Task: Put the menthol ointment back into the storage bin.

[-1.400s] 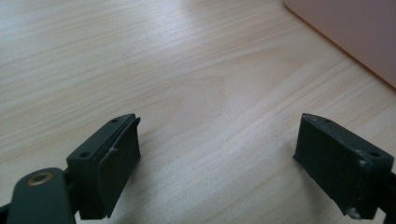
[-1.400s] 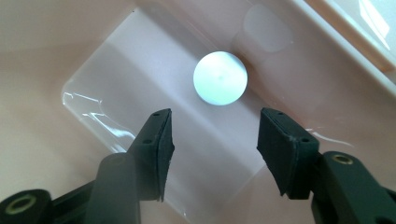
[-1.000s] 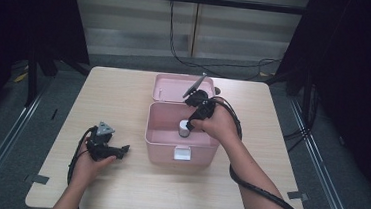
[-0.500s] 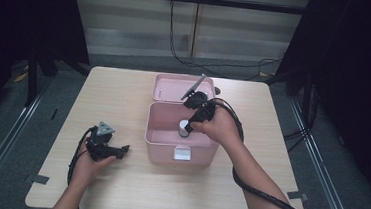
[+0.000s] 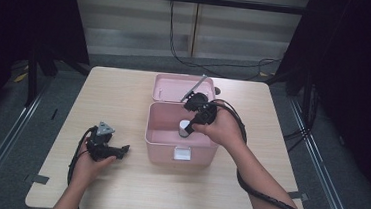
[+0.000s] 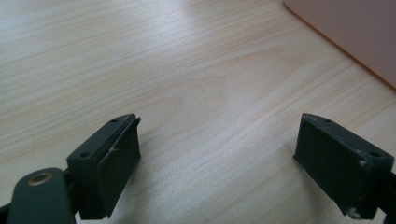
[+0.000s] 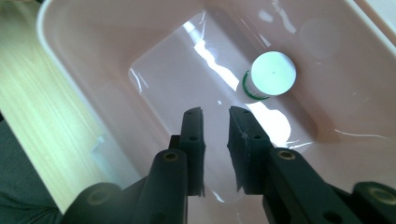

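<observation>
Item: white-capped bottle [image 7: 273, 74], upright on floor of pink box [image 5: 156, 135], toward box's far right corner; box at table [image 5: 124, 94] centre, lid [image 5: 172, 88] open behind

Right gripper [image 7: 215, 114]: above box interior, jaws just been closing, narrow gap, nothing between, bottle apart

Left gripper [image 6: 219, 154]: parked near table's left front, jaws wide, empty

Step, judged: bottle deposited, release done. Next: lift right gripper clear, close lid

table [image 5: 123, 99]: light wood | on it: open pink box [image 5: 161, 132]
</observation>
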